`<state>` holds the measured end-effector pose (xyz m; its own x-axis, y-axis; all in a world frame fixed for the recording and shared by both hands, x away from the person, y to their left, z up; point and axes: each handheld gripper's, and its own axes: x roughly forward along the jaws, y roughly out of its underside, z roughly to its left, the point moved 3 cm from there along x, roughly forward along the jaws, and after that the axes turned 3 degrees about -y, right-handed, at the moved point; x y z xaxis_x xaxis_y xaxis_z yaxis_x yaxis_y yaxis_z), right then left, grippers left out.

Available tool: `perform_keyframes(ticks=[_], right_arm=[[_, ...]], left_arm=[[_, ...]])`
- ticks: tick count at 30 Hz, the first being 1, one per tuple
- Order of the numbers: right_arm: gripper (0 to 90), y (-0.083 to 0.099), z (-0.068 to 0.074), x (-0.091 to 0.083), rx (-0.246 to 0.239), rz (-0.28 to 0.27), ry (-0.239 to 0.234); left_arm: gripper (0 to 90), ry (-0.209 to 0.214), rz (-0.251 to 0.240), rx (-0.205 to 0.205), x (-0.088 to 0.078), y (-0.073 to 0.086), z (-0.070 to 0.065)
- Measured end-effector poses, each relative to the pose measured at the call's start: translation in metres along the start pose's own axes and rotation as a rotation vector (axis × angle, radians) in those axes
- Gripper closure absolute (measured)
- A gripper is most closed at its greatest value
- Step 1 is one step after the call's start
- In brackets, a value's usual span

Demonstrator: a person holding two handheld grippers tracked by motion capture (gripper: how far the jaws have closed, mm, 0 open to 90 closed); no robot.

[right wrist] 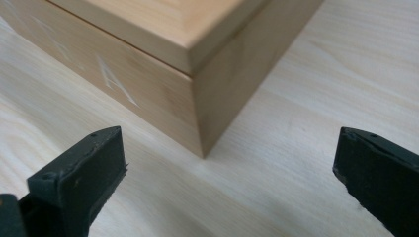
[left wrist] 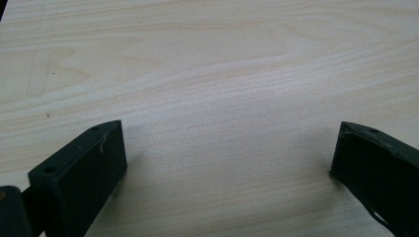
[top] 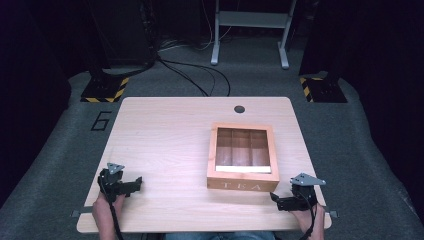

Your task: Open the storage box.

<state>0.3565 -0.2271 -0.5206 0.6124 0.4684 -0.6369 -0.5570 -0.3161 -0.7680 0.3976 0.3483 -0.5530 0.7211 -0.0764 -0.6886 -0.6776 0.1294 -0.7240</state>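
Observation:
A wooden tea box (top: pixel 242 184) with "TEA" on its front wall and a glass-windowed lid stands right of centre on the light wooden table (top: pixel 165 135). Dividers show through the window. My left gripper (top: pixel 136 183) rests low at the table's front left, open, far from the box. In the left gripper view its jaws (left wrist: pixel 227 148) stand wide apart over bare wood. My right gripper (top: pixel 274 198) sits at the front right, open, just right of the box's front right corner. That corner of the box (right wrist: pixel 148 79) fills the upper part of the right gripper view, beyond my open gripper (right wrist: pixel 230 150).
A round cable hole (top: pixel 239 109) lies near the table's far edge. On the grey floor beyond are a "6" marking (top: pixel 101 120), loose cables (top: pixel 195 75), a metal stand (top: pixel 250 30) and two black-and-yellow striped bases (top: pixel 105 90) (top: pixel 322 89).

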Motion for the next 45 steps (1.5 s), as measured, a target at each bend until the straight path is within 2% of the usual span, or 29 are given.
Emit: perform_keyframes(ticks=[10,15,16,19,22,28,34,45], right_arm=[[1.7,-0.018,0.013,0.003,-0.021,-0.044,-0.025],[9.0,-0.025,0.018,0.006,-0.028,-0.067,-0.036],[13.8,-0.026,0.019,0.006,-0.025,-0.08,-0.032],[14.9,-0.027,0.019,0.006,-0.023,-0.091,-0.034],[23.9,-0.027,0.02,0.005,-0.037,-0.096,-0.028],[30.5,-0.025,0.019,0.002,-0.026,-0.117,-0.023],[33.9,-0.023,0.019,0.0,-0.037,-0.137,-0.012],[42.5,-0.019,0.017,-0.004,-0.045,-0.162,-0.022]], left_arm=[[0.4,0.0,0.001,-0.001,0.0,0.0,0.0],[0.4,0.0,0.0,0.0,0.0,0.0,0.0],[0.4,0.0,0.0,0.0,0.0,0.0,0.0],[0.4,0.0,0.001,-0.001,0.0,0.0,0.0],[0.4,0.0,0.0,0.0,0.0,0.0,0.0],[0.4,0.0,0.0,0.0,0.0,0.0,0.0],[0.4,0.0,0.001,-0.002,0.0,0.0,0.0],[0.4,0.0,0.001,-0.001,0.0,0.0,0.0]])
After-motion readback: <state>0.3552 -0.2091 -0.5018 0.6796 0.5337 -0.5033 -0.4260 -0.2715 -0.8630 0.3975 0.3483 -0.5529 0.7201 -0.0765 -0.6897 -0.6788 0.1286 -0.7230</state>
